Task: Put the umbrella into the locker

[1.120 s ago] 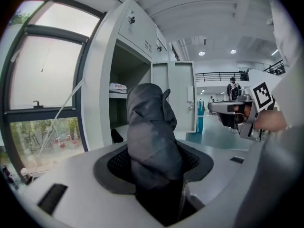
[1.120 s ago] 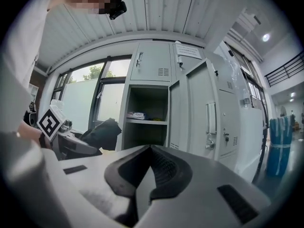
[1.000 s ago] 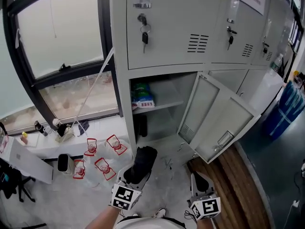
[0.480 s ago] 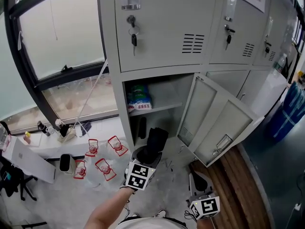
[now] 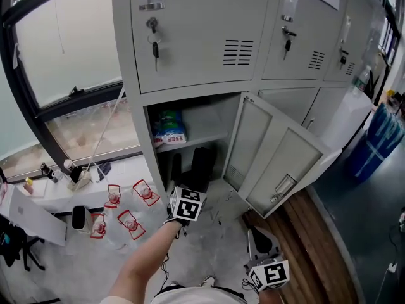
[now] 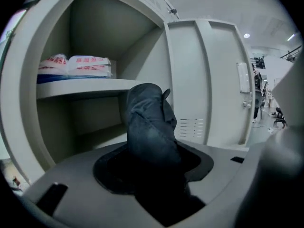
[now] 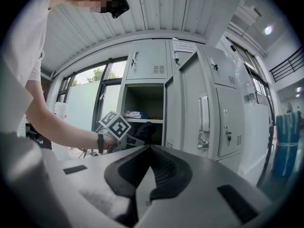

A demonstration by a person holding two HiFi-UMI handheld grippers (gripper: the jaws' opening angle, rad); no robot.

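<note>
The folded black umbrella (image 5: 202, 162) (image 6: 149, 136) points away from me, its far end at the mouth of the open locker's lower compartment (image 5: 180, 170), just under the shelf (image 5: 192, 140) (image 6: 90, 84). My left gripper (image 5: 195, 186) (image 6: 153, 171) is shut on the umbrella's near end, arm stretched out toward the locker. The locker door (image 5: 273, 159) (image 6: 209, 80) stands swung out to the right. My right gripper (image 5: 261, 240) (image 7: 141, 174) hangs low at the bottom right, level, jaws together with nothing between them.
Blue-and-white packets (image 5: 169, 129) (image 6: 75, 65) lie on the shelf. Several red-and-white bags (image 5: 125, 215) sit on the floor to the left under the window. A blue bin (image 5: 381, 145) stands at far right. Keys (image 5: 155, 44) hang in the upper locker doors.
My left gripper has carried the umbrella forward from near my feet up to the locker's lower opening. The right gripper has stayed almost where it was.
</note>
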